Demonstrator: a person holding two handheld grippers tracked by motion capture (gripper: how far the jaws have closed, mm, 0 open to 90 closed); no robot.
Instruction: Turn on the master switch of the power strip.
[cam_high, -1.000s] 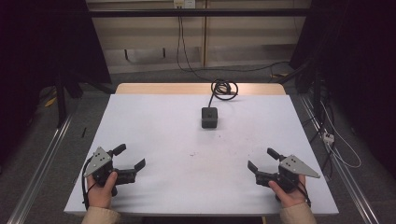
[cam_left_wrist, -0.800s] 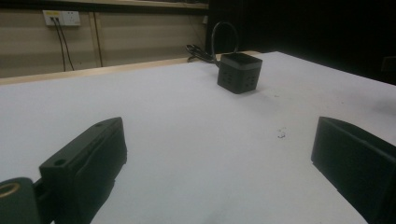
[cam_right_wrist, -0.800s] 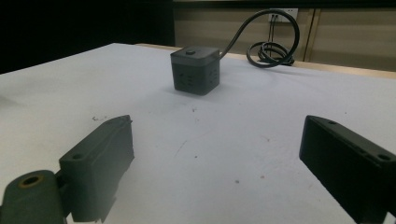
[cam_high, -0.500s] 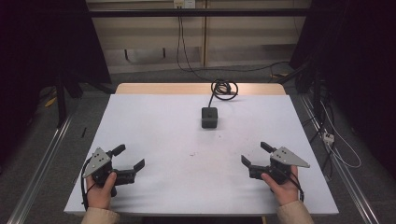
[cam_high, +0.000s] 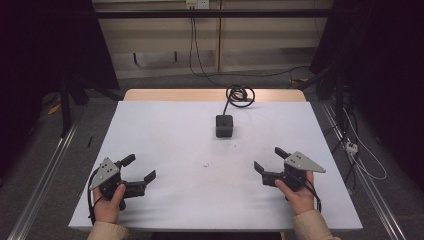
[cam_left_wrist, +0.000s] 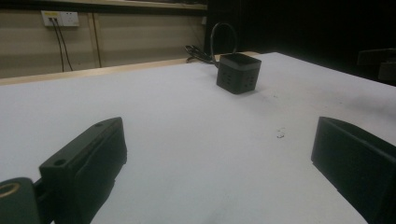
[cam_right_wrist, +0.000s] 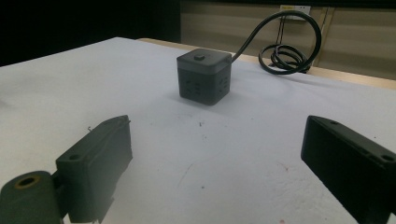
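1. Dark curtains flank a pale panelled wall with a socket behind the white-topped table (cam_high: 165, 130), which has a bare wooden strip along its far edge.
2. On it sits a small dark grey plastic cube power socket (cam_high: 224, 125), its black cord running back to a loose coil (cam_high: 240, 94) on the wooden strip.
3. Seen along the right gripper (cam_high: 272, 165), the cube stands ahead of the jaws, just left of the midline between them and well beyond their tips; the jaws are wide apart, holding nothing.
4. Seen along the left gripper (cam_high: 139, 168), the cube lies ahead and somewhat toward the right-hand jaw, farther off; these jaws are also spread wide, with nothing between them.
5. Change: compared with a second ago, the right gripper has swung inward and forward from the table's near right edge, so its jaws now aim toward the cube. This looks like the start of a reach for it.
6. Against the earlier frames, the left gripper sits in the same near-left spot at the same angle, and the cube and coil have not shifted.
7. Nothing is touched yet; the approach is barely begun.
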